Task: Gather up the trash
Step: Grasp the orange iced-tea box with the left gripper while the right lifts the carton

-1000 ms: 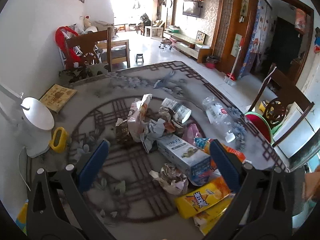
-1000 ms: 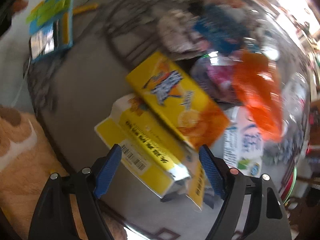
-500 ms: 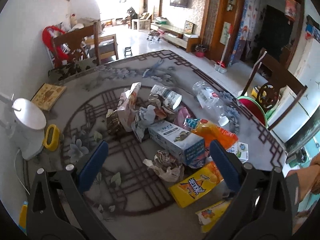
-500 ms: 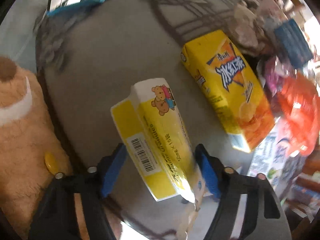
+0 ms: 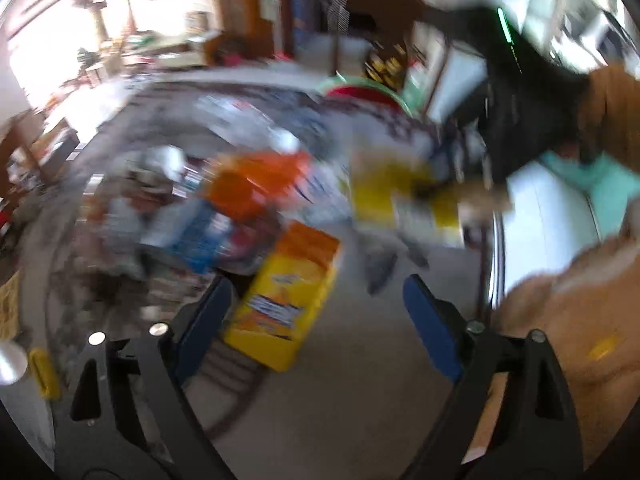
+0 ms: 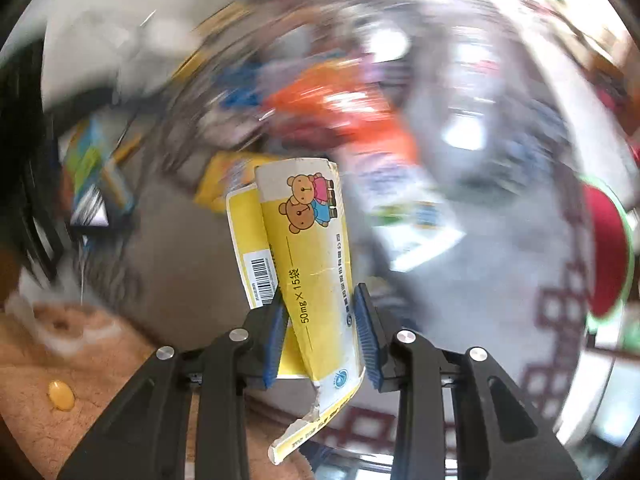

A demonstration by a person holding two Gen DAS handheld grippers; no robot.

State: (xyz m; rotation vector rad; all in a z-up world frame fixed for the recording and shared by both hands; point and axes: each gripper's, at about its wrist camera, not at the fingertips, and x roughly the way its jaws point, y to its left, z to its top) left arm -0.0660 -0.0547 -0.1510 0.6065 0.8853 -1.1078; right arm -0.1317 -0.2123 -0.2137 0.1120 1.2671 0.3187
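Note:
My right gripper (image 6: 320, 328) is shut on a yellow bear-print carton (image 6: 308, 256) and holds it lifted above the table; the carton is crushed between the blue pads. The same carton shows blurred in the left wrist view (image 5: 404, 204). My left gripper (image 5: 316, 320) is open and empty, low over the table, with a yellow-orange drink carton (image 5: 288, 292) lying just beyond its left finger. An orange snack bag (image 5: 256, 180) and a blue-white box (image 5: 196, 236) lie in the blurred trash pile behind.
A red and green basin (image 6: 608, 256) sits past the table's right edge. A brown plush sleeve (image 5: 568, 320) fills the right of the left wrist view. A blue-yellow packet (image 6: 96, 184) lies at the table's left.
My right gripper closed on the bear-print carton and lifted it. My left gripper swung right and down toward the yellow-orange carton; both views are motion-blurred.

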